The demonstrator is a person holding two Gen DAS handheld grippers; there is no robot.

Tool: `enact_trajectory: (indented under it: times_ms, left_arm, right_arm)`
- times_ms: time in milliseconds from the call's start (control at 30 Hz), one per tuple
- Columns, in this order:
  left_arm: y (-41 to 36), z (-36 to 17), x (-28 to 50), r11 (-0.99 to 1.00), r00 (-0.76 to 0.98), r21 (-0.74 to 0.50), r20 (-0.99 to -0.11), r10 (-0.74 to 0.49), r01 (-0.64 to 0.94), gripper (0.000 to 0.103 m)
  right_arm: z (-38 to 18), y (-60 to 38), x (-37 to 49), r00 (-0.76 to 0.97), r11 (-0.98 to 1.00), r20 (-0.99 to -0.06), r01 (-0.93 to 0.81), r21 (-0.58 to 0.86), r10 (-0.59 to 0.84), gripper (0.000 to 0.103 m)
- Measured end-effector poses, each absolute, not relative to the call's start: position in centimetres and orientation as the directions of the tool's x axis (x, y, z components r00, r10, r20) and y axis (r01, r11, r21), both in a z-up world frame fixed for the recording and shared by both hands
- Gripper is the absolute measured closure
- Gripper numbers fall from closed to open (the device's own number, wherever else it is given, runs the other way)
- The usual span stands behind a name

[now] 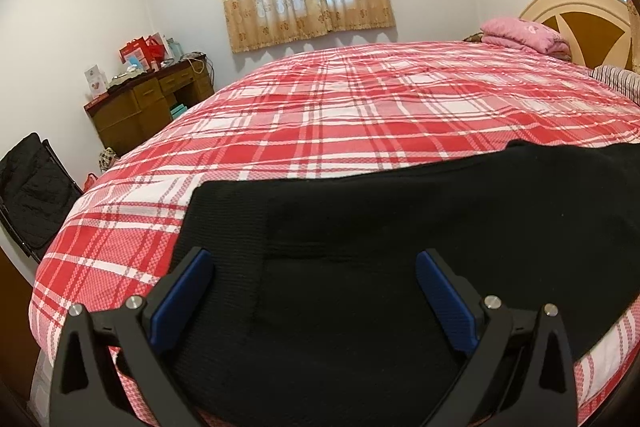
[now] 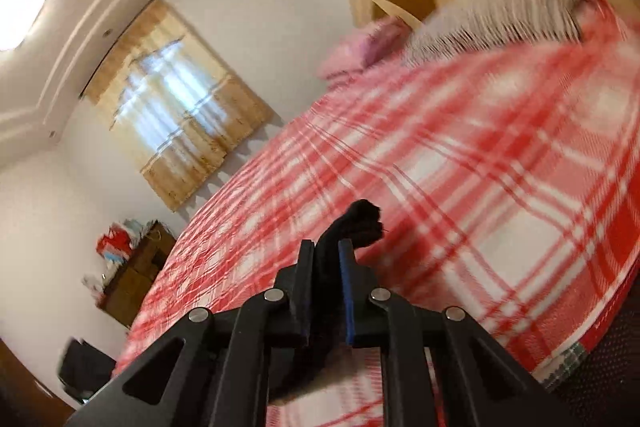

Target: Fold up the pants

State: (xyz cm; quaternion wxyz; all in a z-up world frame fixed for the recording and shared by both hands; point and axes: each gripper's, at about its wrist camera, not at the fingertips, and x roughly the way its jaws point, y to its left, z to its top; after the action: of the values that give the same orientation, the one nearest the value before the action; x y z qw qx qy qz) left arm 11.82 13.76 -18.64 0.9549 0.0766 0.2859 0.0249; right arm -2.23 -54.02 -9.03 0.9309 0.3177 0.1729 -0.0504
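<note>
So from my seat the biggest worry sits on the left side. The left gripper (image 1: 316, 263) has its jaws spread wide over the black pants (image 1: 400, 227) and isn't pinching anything, so that end of the garment is just lying loose on the plaid bedspread (image 1: 320, 107), near the front edge of the bed. If I pull from the other side now, I reckon the whole thing drags across the cover instead of folding, or bunches into a lump.

Moving right: the right gripper (image 2: 326, 247) is clamped nearly closed on a small wad of black fabric, with a tuft poking out past the blue pads (image 2: 347, 291). That's a thin bite, looks like an edge or a corner only. My guess is it could slip out, or I've caught just one layer and the fold comes out crooked.

Pose-wise, the left one points gently down at the cloth, level and square. The right one is rolled over hard, the room tilts sideways in its view, and that picture is smeared with blur.
</note>
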Motion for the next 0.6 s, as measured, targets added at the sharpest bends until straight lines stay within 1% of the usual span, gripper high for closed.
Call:
enact_trajectory:
  times_ms: [267,400,600]
  left_arm:
    - [13.8,-18.6,11.8,0.987,0.835,0.158,-0.543,0.091,-0.005,0.000]
    - [13.8,-18.6,11.8,0.987,0.835,0.158,-0.543,0.091,-0.005,0.000]
    - [13.8,-18.6,11.8,0.988,0.834,0.156,-0.544,0.092,-0.008,0.000]
  right_arm:
    - [-5.5,-49.6,-1.9,0.953,0.843,-0.289,0.079,0.533,0.093,0.091]
    - [-4.2,-46.9,-1.5,0.949,0.862,-0.278,0.014,0.507,0.148,0.091]
    - [-3.4,-42.2,-0.2,0.925,0.890,-0.298,-0.081,0.448,0.234,0.092]
